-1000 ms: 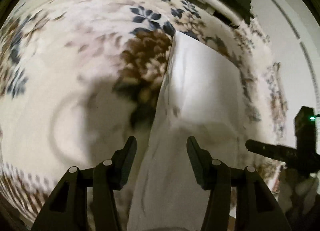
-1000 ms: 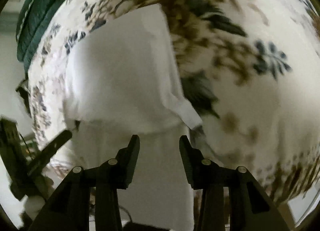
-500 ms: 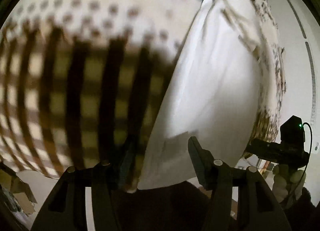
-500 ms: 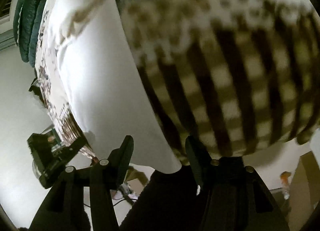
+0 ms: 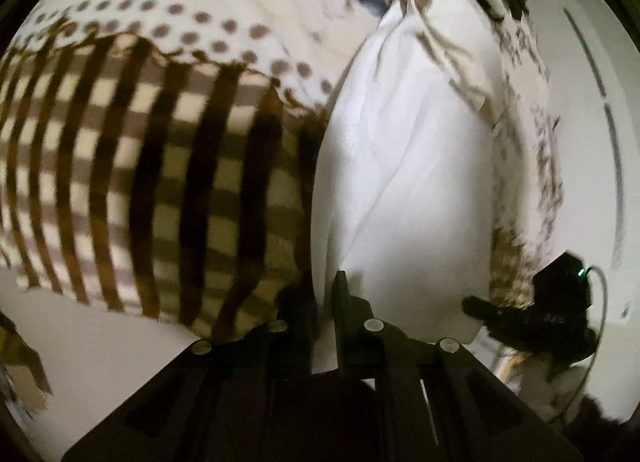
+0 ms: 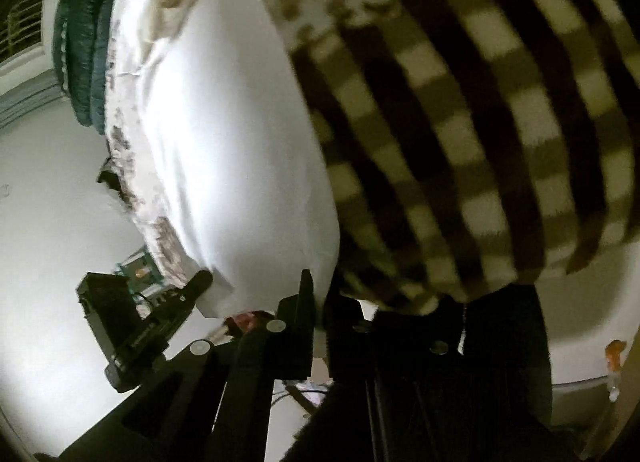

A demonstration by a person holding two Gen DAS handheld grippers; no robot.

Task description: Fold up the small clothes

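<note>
A white garment (image 5: 404,181) lies stretched out on a bed covered by a floral and brown-checked blanket (image 5: 160,165). My left gripper (image 5: 326,290) is shut on the garment's near hem at its left corner. In the right wrist view the white garment (image 6: 224,141) runs away from me, and my right gripper (image 6: 320,294) is shut on its near hem at the right corner. Each gripper shows in the other's view: the right one (image 5: 532,310) at the hem's far corner, the left one (image 6: 160,314) likewise.
The checked blanket border (image 6: 480,133) hangs over the bed's near edge. A dark green quilt (image 6: 80,53) lies at the far end of the bed. White walls (image 5: 580,141) stand beyond the bed. An orange-topped object (image 6: 612,354) stands at the right.
Both grippers have pulled back from over the garment to its near hem at the bed's edge and closed on it. They were open in both earlier frames.
</note>
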